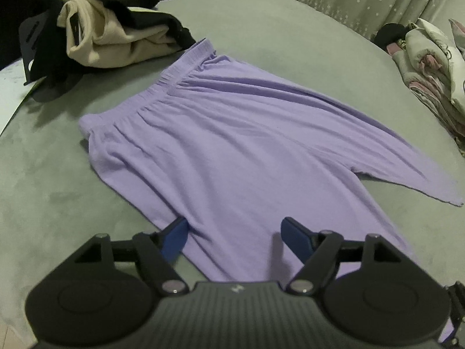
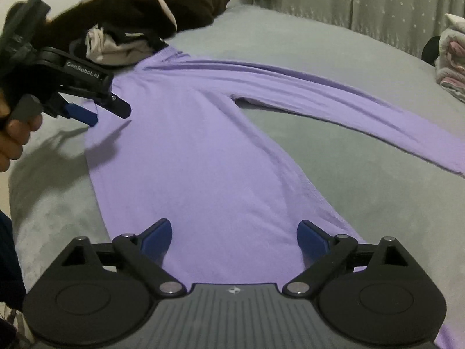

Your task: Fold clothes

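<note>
**Lilac trousers spread flat on the grey bed**

The lilac trousers [image 1: 232, 151] lie flat on the bed [image 1: 43, 180], which has a grey cover. The elastic waistband [image 1: 174, 69] is gathered and shows small wrinkles below it. The two legs open into a V shape, with grey cover visible between them. The cloth is mostly smooth, with only soft long folds along the upper leg.

The left gripper [image 1: 234, 237] is released: its blue fingers [image 1: 174, 240] stand wide apart above one leg, one finger near the leg's edge. In the right wrist view this gripper [image 2: 96, 110] hangs over the trousers' side edge near the waist.

The right gripper [image 2: 234, 240] is also released, with its fingers apart over the lower part of the near leg [image 2: 221, 203].

Beside the waistband lies a pile of black and beige clothes [image 1: 110, 35], touching it. Folded floral bedding [image 1: 430, 67] sits well apart at the other side.
</note>
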Demonstrator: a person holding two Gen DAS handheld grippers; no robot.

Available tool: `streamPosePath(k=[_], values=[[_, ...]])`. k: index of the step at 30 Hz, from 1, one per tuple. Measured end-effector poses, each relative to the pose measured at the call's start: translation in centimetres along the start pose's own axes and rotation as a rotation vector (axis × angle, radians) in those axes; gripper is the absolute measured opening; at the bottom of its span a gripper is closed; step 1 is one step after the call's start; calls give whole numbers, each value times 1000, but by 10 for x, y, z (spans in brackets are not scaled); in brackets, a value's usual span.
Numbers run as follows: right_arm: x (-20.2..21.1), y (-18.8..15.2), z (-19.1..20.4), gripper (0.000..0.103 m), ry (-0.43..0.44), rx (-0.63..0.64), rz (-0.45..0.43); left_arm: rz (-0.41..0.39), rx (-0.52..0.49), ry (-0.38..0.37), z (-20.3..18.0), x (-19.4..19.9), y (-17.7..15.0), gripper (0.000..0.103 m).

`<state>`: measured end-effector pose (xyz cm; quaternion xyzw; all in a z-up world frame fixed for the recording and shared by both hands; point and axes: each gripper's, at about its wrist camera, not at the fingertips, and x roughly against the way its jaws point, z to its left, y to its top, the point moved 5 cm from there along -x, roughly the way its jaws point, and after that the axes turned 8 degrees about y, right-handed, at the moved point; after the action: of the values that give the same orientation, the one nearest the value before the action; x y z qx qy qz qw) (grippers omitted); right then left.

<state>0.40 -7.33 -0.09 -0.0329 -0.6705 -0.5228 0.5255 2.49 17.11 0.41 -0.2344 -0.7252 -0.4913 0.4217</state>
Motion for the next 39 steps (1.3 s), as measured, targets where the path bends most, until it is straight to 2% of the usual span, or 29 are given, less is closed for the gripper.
streamPosePath(k=[5, 7, 9, 11, 26, 30, 35, 39], values=[[18, 13, -17, 93, 34, -97, -90, 12, 16, -9, -5, -1, 0, 75], [13, 11, -20, 79, 40, -116, -64, 22, 20, -2, -7, -6, -1, 77], [7, 9, -23, 56, 44, -132, -31, 19, 7, 14, -11, -9, -2, 79], [7, 7, -25, 53, 36, -127, -25, 10, -11, 28, -14, -10, -4, 79], [13, 6, -34, 53, 18, -160, -42, 7, -7, 44, -16, -8, -4, 79], [10, 3, -38, 53, 20, -146, -39, -1, -25, 38, -10, -6, -7, 79], [13, 4, -56, 53, 9, -198, -61, -8, 2, 31, 6, -4, -4, 78], [17, 3, -63, 53, -10, -213, -56, -31, -66, 70, 9, -3, -9, 78]])
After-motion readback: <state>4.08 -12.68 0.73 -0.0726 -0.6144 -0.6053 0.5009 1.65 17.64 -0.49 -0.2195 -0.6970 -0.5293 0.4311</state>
